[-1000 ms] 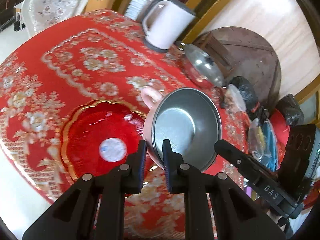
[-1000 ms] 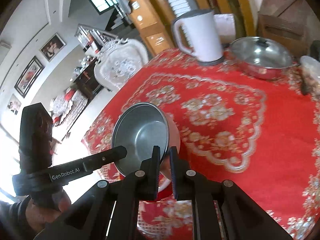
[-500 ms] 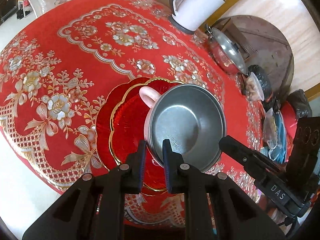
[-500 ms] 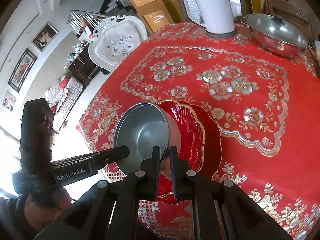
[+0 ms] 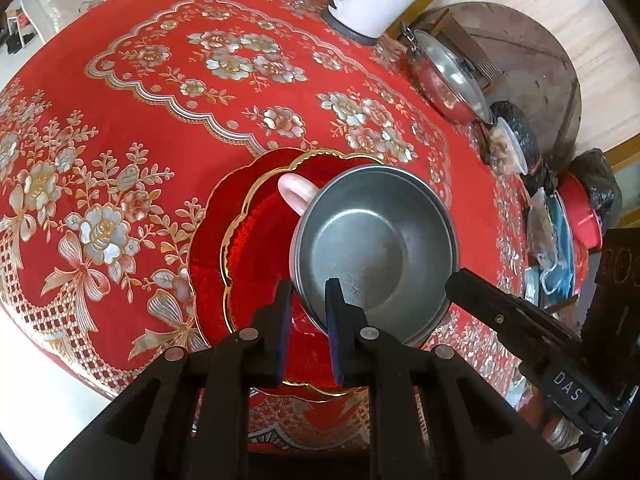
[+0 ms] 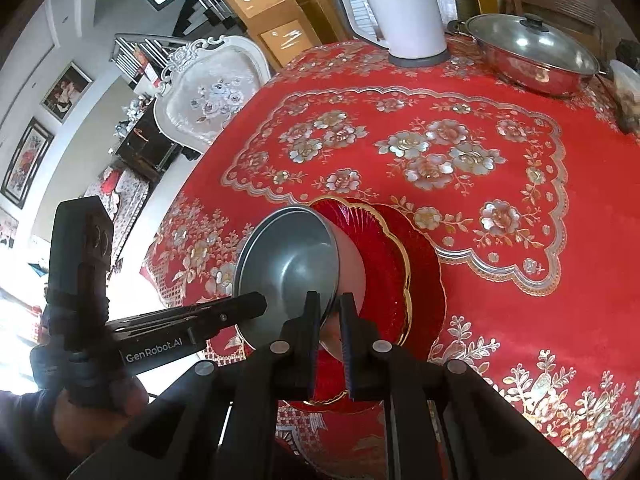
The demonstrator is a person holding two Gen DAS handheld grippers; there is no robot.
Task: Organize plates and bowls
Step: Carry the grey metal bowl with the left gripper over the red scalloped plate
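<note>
Both my grippers, left gripper (image 5: 306, 312) and right gripper (image 6: 330, 320), pinch bowl (image 5: 374, 256) rim, jaws narrow. Bowl over red plates (image 5: 256, 248). Next: lower gently, let go.

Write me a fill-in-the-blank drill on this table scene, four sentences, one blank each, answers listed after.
1. The left gripper and the right gripper both clamp the rim of the same ____.
2. That bowl is metal inside and ____ in colour outside.
3. Below it lie stacked red plates whose scalloped edge is trimmed in ____.
4. At the far side of the table, the white kettle stands beside a lidded steel ____.

Answers: bowl; pink; gold; pot
</note>
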